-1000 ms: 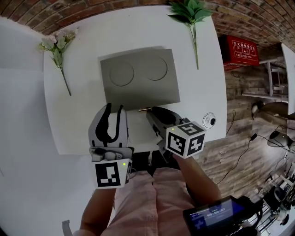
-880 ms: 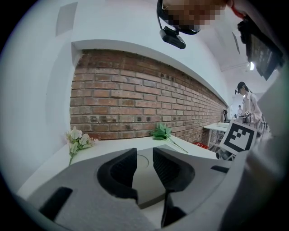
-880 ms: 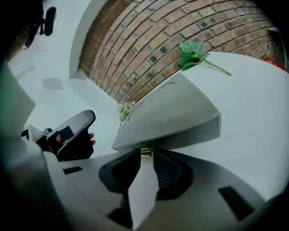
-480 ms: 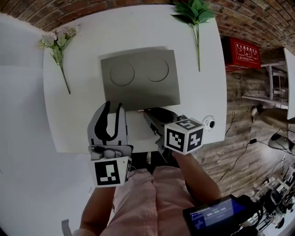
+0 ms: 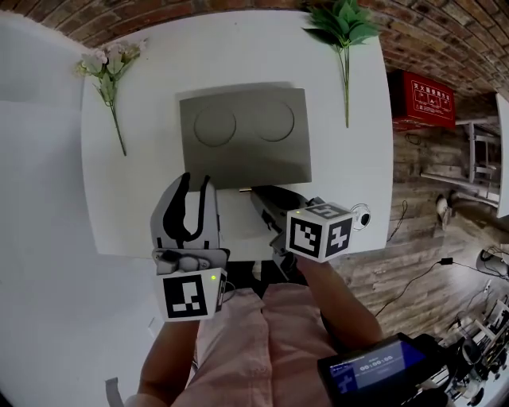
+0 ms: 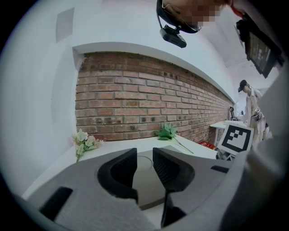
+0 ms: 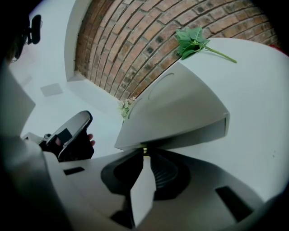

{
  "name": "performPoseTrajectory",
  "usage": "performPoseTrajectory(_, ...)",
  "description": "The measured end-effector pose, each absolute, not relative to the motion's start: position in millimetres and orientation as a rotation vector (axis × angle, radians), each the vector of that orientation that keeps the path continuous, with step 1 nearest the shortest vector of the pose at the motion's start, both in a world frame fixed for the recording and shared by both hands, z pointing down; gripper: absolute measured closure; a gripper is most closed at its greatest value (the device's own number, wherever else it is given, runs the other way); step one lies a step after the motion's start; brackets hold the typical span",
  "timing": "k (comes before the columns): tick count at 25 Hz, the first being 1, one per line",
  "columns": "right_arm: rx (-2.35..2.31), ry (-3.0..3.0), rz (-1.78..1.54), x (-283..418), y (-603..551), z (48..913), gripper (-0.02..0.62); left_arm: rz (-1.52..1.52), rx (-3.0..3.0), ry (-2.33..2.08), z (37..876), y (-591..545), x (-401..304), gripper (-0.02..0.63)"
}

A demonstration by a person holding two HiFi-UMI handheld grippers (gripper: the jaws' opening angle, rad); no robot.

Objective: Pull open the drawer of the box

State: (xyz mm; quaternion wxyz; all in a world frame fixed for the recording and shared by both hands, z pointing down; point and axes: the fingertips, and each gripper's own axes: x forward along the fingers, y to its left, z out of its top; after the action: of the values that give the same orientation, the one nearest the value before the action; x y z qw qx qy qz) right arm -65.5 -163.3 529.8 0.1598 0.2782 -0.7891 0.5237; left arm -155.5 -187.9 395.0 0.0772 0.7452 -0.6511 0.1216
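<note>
Right tool [image 7: 143, 153] clamped on small brass knob [image 7: 144, 148] at front of box [image 7: 180, 103], mid desk [image 5: 127, 199]. Head view shows only box top; drawer front [image 7: 194, 133] visible in right gripper view alone. My left tool [image 6: 144, 158] has jaws apart, empty, near box.

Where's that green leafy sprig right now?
The green sprig lies at the white table's far right corner in the head view, just right of the grey box.

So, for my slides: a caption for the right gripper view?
Right gripper pinching the brass handle on the grey box, drawer not yet open.
</note>
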Motion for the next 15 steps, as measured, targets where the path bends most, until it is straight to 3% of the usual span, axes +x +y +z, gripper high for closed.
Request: performPoseTrajectory(15, 0.806, -2.278, 1.476, -63, -159, 529, 0.545, 0.342, 2.293, -1.951, 376, -168, -153, 0.492)
